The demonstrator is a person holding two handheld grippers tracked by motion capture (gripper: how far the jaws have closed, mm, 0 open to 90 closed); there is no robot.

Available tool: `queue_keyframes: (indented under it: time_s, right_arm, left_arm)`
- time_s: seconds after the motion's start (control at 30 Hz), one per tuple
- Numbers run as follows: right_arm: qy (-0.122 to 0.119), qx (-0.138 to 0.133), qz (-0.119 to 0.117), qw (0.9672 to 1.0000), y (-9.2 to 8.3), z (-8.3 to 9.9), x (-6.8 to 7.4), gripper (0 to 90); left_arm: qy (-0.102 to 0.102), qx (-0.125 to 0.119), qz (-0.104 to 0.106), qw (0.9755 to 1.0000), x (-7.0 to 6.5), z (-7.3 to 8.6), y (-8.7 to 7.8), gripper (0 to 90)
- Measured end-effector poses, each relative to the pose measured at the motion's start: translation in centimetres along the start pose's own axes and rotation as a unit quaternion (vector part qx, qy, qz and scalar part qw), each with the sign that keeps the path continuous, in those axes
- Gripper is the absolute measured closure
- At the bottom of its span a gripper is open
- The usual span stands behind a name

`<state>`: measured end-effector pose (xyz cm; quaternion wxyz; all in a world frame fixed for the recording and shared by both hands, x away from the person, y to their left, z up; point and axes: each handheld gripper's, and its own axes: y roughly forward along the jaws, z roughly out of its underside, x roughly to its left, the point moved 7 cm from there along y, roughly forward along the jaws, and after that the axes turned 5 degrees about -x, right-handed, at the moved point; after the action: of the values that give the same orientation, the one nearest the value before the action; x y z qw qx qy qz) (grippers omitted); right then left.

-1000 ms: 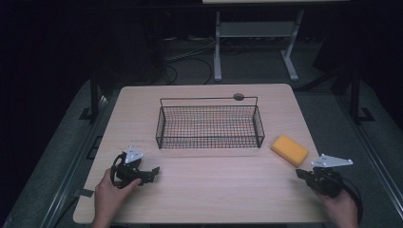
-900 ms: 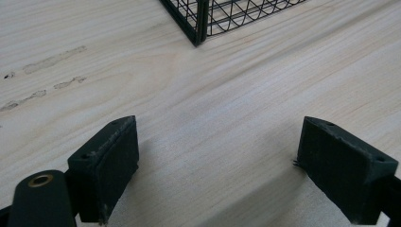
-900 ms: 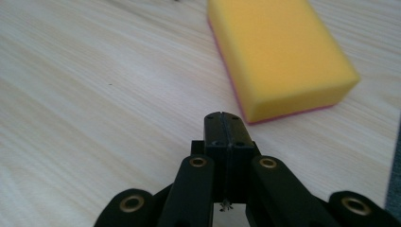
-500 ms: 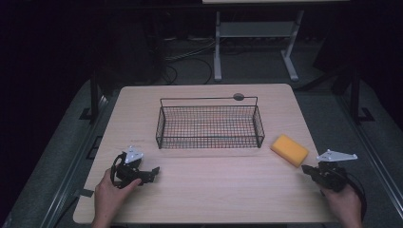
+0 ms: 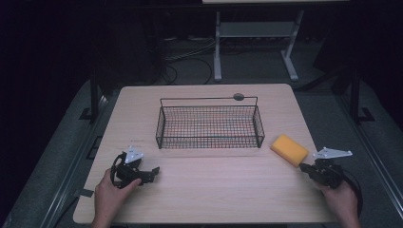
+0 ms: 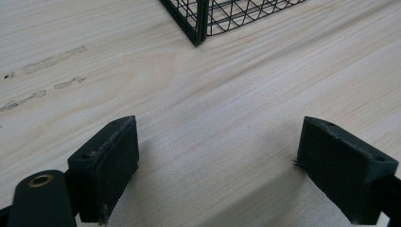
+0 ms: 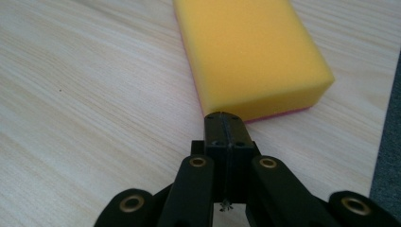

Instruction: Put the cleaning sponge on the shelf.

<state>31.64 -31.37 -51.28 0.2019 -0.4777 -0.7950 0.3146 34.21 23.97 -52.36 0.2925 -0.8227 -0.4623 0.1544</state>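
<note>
Resting near black wire basket (image 5: pixel 210 127), left gripper (image 6: pixel 217 165) jaws wide; right gripper (image 7: pixel 225 124) pressed closed, beside yellow foam sponge (image 7: pixel 250 52).

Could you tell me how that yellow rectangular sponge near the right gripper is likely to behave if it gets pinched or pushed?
The yellow rectangular foam sponge will probably squash under a pinch, given its porous surface and rounded edges. It looks light for its bulk, so a push would likely slide it across the wooden table. Lying flat on a broad face, it seems unlikely to roll or tip.
</note>
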Motion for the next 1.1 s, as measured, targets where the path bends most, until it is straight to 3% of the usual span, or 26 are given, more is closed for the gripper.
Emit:
queue_keyframes:
  time_s: [0.37, 0.73, 1.1]
  right_arm:
    - [-0.019, 0.002, -0.018, 0.9996, 0.8, -0.8, 1.5, 89.9]
    - [-0.022, 0.009, -0.026, 0.9994, 1.1, -1.3, 2.2, 89.7]
    - [-0.001, 0.030, -0.008, 0.9995, -0.1, -2.3, 1.4, 63.4]
  left_arm:
    - [0.001, 0.000, 0.000, 1.0000, 0.0, 0.0, 0.0, 12.7]
    - [0.000, 0.000, 0.000, 1.0000, 0.0, 0.0, 0.0, 12.7]
    - [0.000, 0.000, 0.000, 1.0000, 0.0, 0.0, 0.0, 12.7]
